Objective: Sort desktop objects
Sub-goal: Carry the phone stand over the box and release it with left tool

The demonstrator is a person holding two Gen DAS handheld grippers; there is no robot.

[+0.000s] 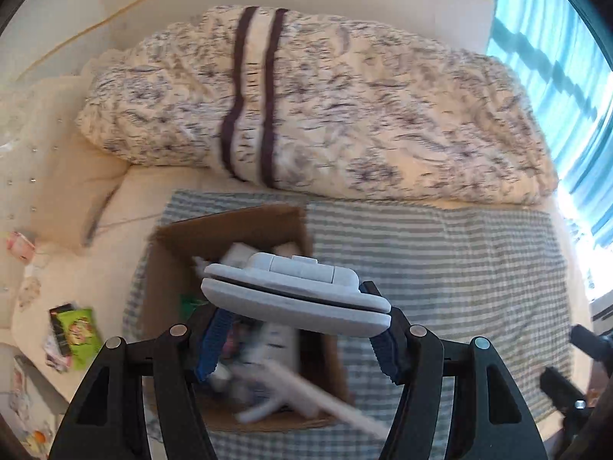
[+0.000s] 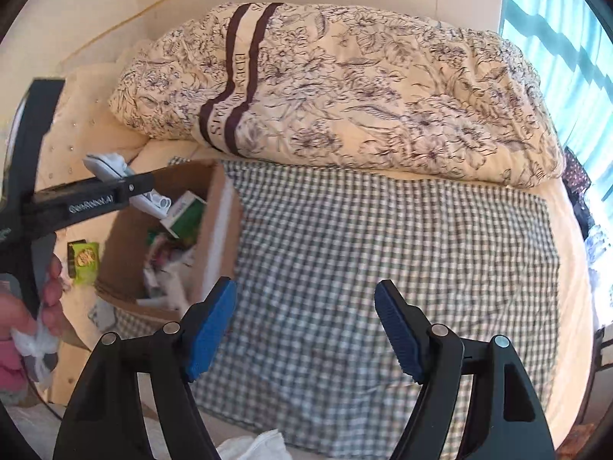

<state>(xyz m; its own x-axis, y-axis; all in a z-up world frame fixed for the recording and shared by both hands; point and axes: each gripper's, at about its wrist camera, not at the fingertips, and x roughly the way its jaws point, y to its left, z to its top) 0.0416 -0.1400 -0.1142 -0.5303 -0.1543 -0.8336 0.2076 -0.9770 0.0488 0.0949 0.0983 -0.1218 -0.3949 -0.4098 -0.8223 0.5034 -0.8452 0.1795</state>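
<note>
My left gripper [image 1: 299, 341] is shut on a flat white hinged case [image 1: 295, 295], held level above an open cardboard box [image 1: 168, 268]. The box sits on a green checked cloth [image 1: 440, 268] and holds several items, blurred here. In the right wrist view the same box [image 2: 126, 237] lies at the left, with a green-and-white carton [image 2: 186, 211] and other small things inside. There the left gripper [image 2: 115, 188] reaches over the box with the white case [image 2: 103, 166] in its fingers. My right gripper [image 2: 306, 329] hangs open over the checked cloth [image 2: 383, 249], with nothing between its blue pads.
A folded floral quilt [image 2: 364, 96] with two dark stripes lies along the back of the bed. A green packet [image 2: 84, 260] lies left of the box on the cream sheet. A person's hand [image 2: 42, 306] grips the left tool at the left edge. A teal curtain [image 1: 567, 76] hangs at the right.
</note>
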